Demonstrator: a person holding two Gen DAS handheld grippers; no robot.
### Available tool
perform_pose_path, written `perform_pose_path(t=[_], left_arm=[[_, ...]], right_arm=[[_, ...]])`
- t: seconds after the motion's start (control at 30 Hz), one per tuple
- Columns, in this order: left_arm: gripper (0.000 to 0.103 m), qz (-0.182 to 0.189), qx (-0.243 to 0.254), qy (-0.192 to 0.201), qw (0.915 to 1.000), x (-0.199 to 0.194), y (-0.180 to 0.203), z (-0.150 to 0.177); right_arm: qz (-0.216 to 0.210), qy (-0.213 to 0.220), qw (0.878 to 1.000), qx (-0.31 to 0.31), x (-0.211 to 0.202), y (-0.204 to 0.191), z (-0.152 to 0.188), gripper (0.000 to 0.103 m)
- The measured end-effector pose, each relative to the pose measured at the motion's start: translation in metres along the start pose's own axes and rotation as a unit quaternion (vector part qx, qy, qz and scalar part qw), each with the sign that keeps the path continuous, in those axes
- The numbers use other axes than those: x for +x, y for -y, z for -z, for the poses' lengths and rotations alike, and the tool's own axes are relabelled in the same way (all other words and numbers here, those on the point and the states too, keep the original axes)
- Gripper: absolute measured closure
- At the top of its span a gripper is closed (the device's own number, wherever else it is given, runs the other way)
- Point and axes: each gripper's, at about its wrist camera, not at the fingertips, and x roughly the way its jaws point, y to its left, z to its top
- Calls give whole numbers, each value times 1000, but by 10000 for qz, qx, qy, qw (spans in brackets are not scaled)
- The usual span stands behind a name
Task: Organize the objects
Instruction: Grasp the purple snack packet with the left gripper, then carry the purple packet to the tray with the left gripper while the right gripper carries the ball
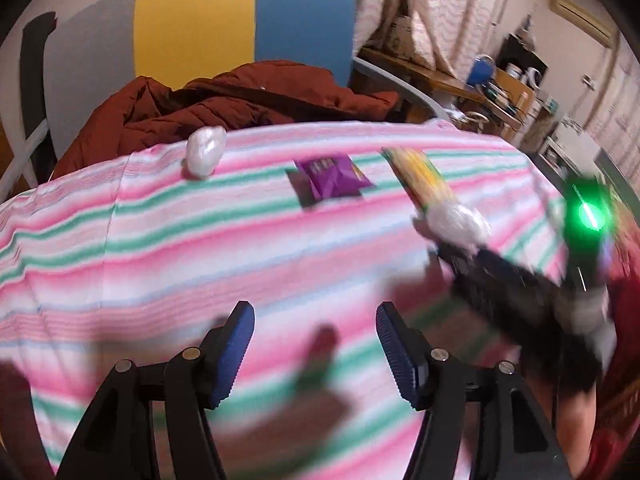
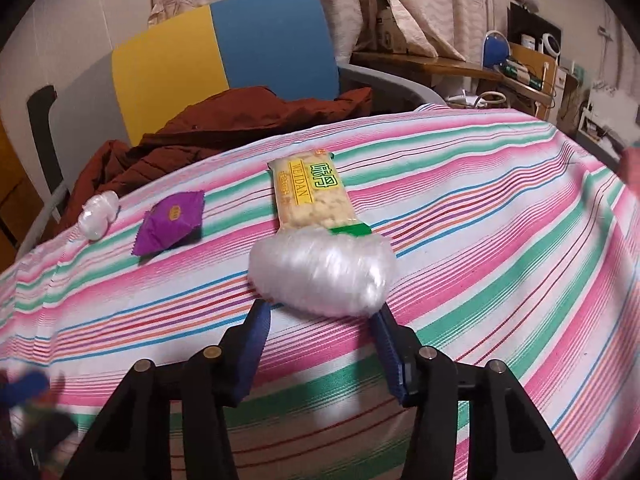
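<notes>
A white plastic-wrapped bundle (image 2: pixel 320 276) lies on the striped cloth (image 2: pixel 500 240), and my right gripper (image 2: pixel 320 312) is shut on its near edge, one blue pad at each side. Just beyond it lies a long yellow snack bar (image 2: pixel 308 192), touching its far side. Left of these sit a purple packet (image 2: pixel 172 220) and a smaller white bundle (image 2: pixel 98 216) near the cloth's edge. In the left wrist view my left gripper (image 1: pixel 316 320) hangs open over the cloth. A blurred dark red and green shape (image 1: pixel 322 344) shows between its fingers; I cannot tell what it is.
Behind the table stands a chair with a yellow and blue back (image 1: pixel 240 20), and a red-brown jacket (image 1: pixel 220 108) is heaped on its seat against the table's far edge. A cluttered wooden desk (image 2: pixel 520 68) and curtains fill the back right.
</notes>
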Motion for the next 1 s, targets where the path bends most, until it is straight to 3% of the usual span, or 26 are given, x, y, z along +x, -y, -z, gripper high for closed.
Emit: perform_pose_path(t=[0.2,0.47,0.57,0.6,0.63,0.67,0.7,1.0], left_arm=[[34,-160,-241,-91,9995,38,5,-49],[30,-341,96,-3,9994,79,25,-89],[32,-358,65,-9,9993,91,23,-90],[36,-265,12,7,9996,93,20,-87],[51,-207,-13,18,9998,95,19,-84],[54,-255,12,44,9997,97,17,-80],[54,-277,192,236,9992,94,18,-73],[55,-191,305,383,9986,77,10,-54]], right_arm=[[72,21,10000,-60,1,-1,1,50],[-9,77,10000,27,1,2,2,50],[38,79,10000,-13,2,1,2,50],[44,81,10000,-18,2,0,2,50],[42,85,10000,-16,2,0,2,50],[34,89,10000,-10,2,1,2,50],[26,93,10000,-2,2,1,2,50],[124,93,9999,-71,3,-2,3,50]])
